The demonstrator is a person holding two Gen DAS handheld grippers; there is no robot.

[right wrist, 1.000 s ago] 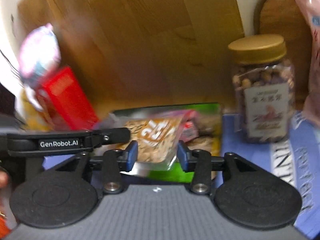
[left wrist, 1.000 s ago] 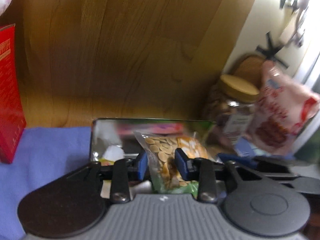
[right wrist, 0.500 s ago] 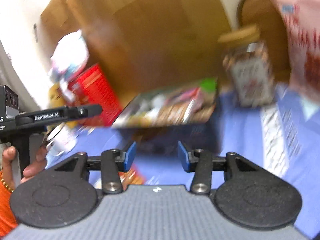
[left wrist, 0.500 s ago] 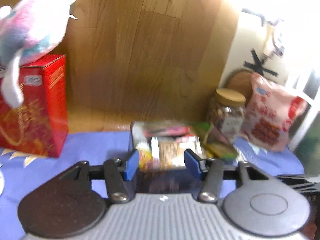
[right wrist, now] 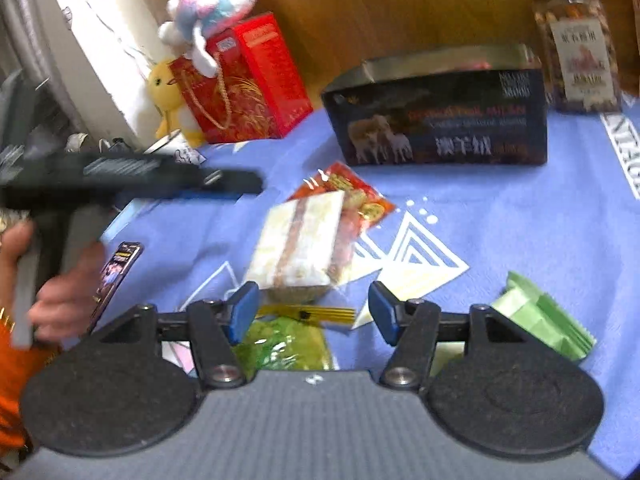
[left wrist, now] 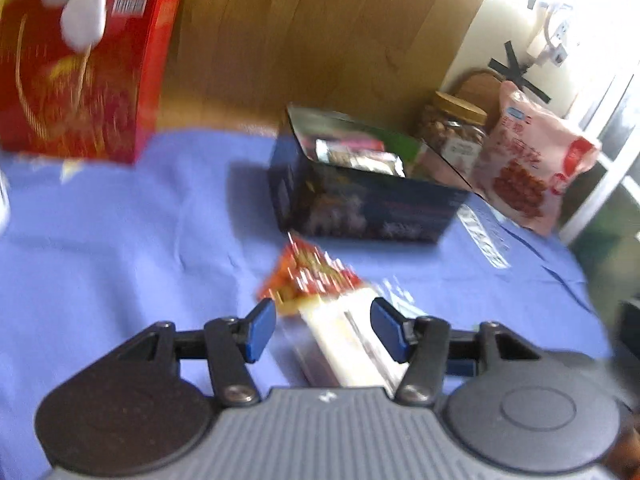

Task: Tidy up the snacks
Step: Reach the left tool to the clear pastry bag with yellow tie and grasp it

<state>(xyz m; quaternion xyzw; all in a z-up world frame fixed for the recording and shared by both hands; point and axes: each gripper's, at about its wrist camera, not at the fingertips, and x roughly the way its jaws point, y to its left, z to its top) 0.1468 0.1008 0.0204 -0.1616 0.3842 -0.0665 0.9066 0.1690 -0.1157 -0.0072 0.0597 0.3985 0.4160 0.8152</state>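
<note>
1. Smeared by motion: red snack packet [left wrist: 308, 276] and pale wrapped pack [left wrist: 344, 332], print unreadable.
2. Cut off at the top edge: plush toy [left wrist: 86, 8] on red box [left wrist: 80, 76].
3. Blurred: left tongs [right wrist: 256, 182]; green packet [right wrist: 280, 344] partly hidden.

Each gripper is built alike. The left gripper [left wrist: 323, 330] and the right gripper [right wrist: 308, 312] are fronted by a grey ribbed housing bearing a small white mark, flanked by two round black discs — matte and slightly dusty. Black linkage arms are pinned with silver screws, and the jaws are tipped with blue pads. An orange sleeve [right wrist: 12, 376] is seen (lower left of the right wrist view) on the person's left hand [right wrist: 60, 280], with a beaded band at the wrist.
</note>
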